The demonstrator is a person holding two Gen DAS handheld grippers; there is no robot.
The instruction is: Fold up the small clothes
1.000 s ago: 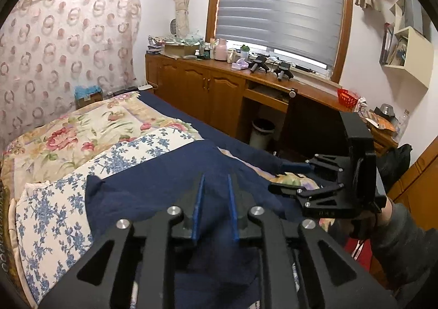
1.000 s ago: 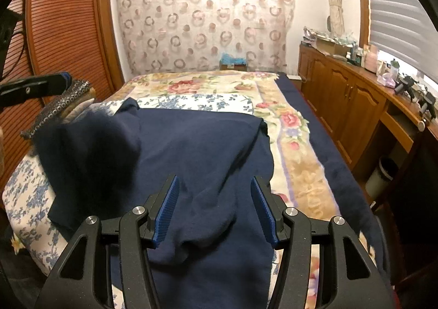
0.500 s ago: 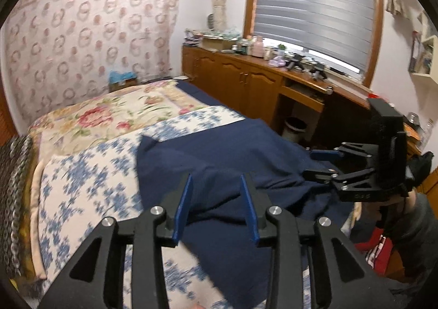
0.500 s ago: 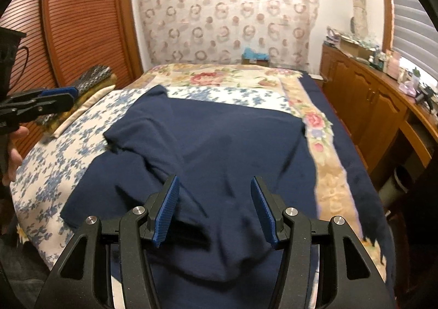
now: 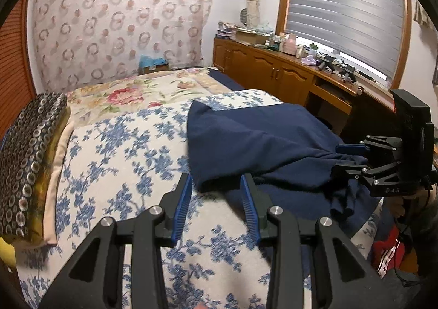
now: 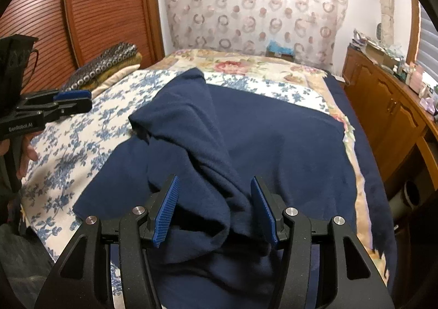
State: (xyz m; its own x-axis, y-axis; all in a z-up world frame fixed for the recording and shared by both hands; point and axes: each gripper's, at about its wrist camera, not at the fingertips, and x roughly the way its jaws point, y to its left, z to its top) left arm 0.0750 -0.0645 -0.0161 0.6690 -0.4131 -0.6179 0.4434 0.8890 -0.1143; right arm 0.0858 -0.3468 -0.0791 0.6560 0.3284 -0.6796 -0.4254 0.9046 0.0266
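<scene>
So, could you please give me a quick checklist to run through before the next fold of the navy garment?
1. Left hand-held gripper free of cloth: ok, jaws open, nothing between them.
2. Right hand-held gripper open: ok; it sits over a bunched fold, whether touching cannot tell.
3. Navy garment lying flat: not ok, one side is flopped over and rumpled in the middle.
4. Garment fully on the floral bedspread: cannot tell, its near edge is hidden behind the right hand-held gripper.
5. Folded patterned blanket clear of the garment: ok, it lies apart.
</scene>
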